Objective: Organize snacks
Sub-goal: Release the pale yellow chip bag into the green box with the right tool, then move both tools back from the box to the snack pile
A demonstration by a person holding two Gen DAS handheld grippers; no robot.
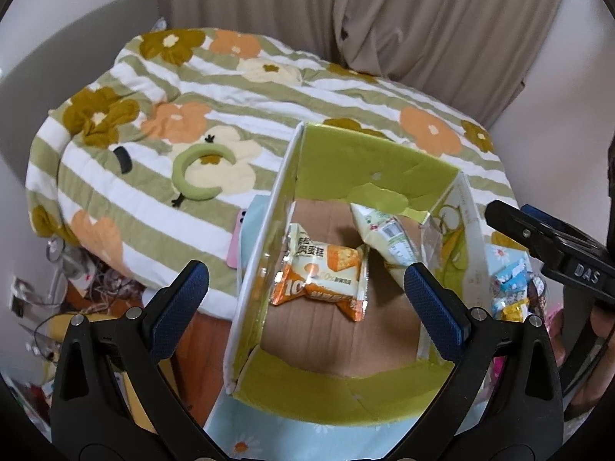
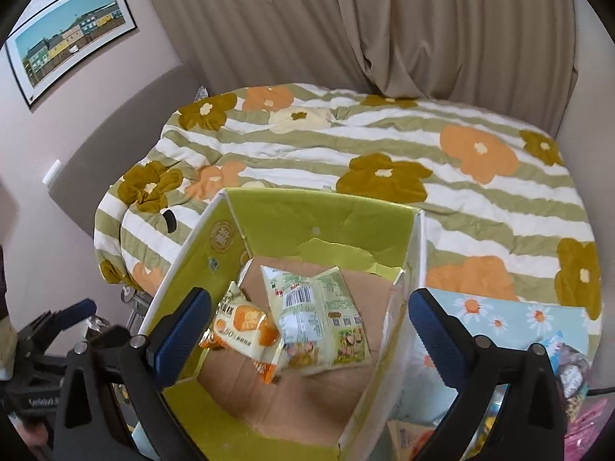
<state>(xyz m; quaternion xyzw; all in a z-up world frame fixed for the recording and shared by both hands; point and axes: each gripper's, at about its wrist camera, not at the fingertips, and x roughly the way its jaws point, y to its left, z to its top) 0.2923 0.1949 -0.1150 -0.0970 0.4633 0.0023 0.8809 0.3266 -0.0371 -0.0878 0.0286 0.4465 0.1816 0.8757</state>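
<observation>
An open carton (image 1: 365,161) with green inner walls and a brown cardboard floor stands below both grippers. Two snacks lie inside it. An orange cake packet (image 1: 323,276) rests near the left wall. A pale green packet (image 2: 319,315) leans partly over the orange cake packet (image 2: 246,322). My left gripper (image 1: 307,292) hovers above the carton, open, with nothing pressed between its blue pads. My right gripper (image 2: 307,326) is also open above the carton (image 2: 307,215), apart from the pale green packet (image 1: 384,238) beneath it. Its black finger (image 1: 538,234) shows at the right edge of the left wrist view.
The carton sits on a blue daisy cloth (image 2: 499,315) at the edge of a bed with a striped flower quilt (image 1: 230,115). Loose wrapped snacks (image 1: 511,288) lie right of the carton. A pink phone (image 1: 235,242) and a green crescent band (image 1: 192,180) lie to the left.
</observation>
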